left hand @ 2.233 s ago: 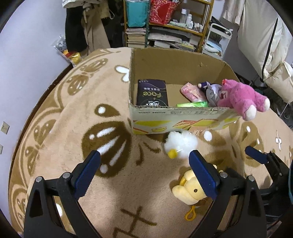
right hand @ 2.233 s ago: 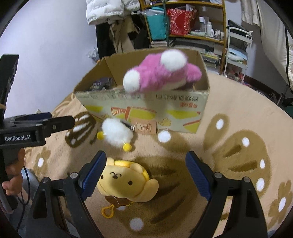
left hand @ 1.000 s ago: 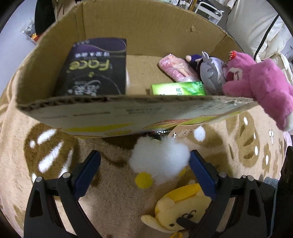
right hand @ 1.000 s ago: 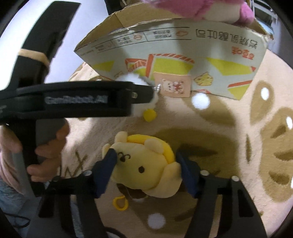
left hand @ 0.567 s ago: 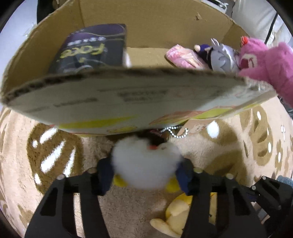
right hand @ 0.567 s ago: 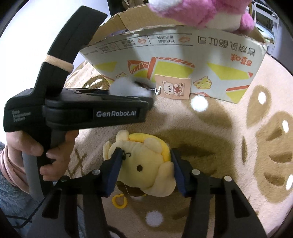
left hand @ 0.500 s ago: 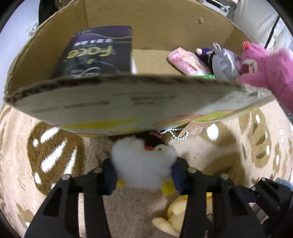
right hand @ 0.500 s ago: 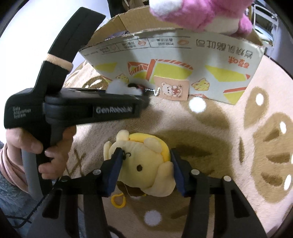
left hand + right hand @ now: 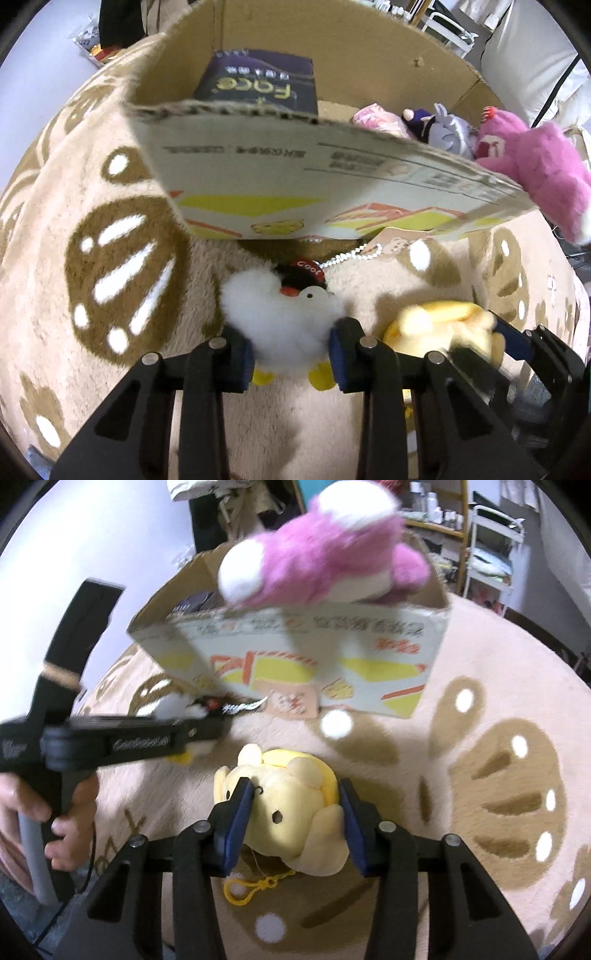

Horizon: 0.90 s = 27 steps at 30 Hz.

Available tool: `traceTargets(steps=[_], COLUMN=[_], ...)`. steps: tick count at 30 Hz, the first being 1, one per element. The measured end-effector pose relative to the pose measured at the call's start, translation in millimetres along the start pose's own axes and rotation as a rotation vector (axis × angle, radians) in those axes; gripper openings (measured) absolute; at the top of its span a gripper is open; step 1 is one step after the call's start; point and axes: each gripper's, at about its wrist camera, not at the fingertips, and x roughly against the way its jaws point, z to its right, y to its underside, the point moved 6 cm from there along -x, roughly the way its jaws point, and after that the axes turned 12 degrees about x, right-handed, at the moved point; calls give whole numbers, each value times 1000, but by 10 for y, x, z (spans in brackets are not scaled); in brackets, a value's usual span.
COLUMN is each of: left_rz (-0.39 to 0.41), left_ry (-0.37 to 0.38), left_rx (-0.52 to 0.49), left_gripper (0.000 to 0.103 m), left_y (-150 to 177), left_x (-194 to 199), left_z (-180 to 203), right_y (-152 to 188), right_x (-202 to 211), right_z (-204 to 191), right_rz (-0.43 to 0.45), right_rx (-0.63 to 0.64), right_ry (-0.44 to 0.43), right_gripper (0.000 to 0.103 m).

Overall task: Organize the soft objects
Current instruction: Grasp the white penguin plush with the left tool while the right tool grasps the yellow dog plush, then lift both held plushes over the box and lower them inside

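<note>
- While the left gripper [image 9: 291,352] clamps a fluffy white penguin toy [image 9: 284,317] between its blue pads [image 9: 338,356], the toy bulges out in front of the fingers, its yellow feet showing just below them.
- The penguin toy wears a small black cap and trails a bead chain [image 9: 351,256] that runs toward a paper tag lying at the foot of the cardboard box [image 9: 295,184].
- The right gripper [image 9: 293,823] is closed on a yellow dog plush [image 9: 291,805], both pads pressed into the sides of its head; a yellow clip loop [image 9: 251,888] hangs beneath it over the rug [image 9: 480,775].
- In the left wrist view the two toys sit side by side, the yellow dog plush to the right of the penguin toy, both near the front wall of the box.
- The box stands on the tan patterned rug with its top open.
- Inside it lie a dark packet [image 9: 258,86] at the left, a pink pouch [image 9: 376,118] and a grey and purple doll [image 9: 439,129] toward the right.
- A pink bear plush [image 9: 539,166] is draped over the box's front right rim, partly hanging outside.
- The person's left hand [image 9: 55,812] grips the handle of the left gripper, seen at the edge of the right wrist view.
</note>
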Motion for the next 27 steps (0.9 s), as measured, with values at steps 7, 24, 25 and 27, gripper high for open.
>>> traceTargets(steps=[7,24,25,27], left_rz=[76,481,501,531], left_ry=[4,-2,4,14], left_rx=[8,-75,-77,-76], left_gripper=[31,31,31,31], left_y=[128,161,154,123], left_x=[366,1526,1591,1692], left_z=[-90,285,290,307], right_y=[3,-345,-368,-410], right_x=[213,897,948,1052], right_z=[98,-138,-168,-221], right_rz=[40,339,358,397], right_rx=[4,44,52,66], right_ry=[26,68,63,63], right_gripper=[33,33,33,33])
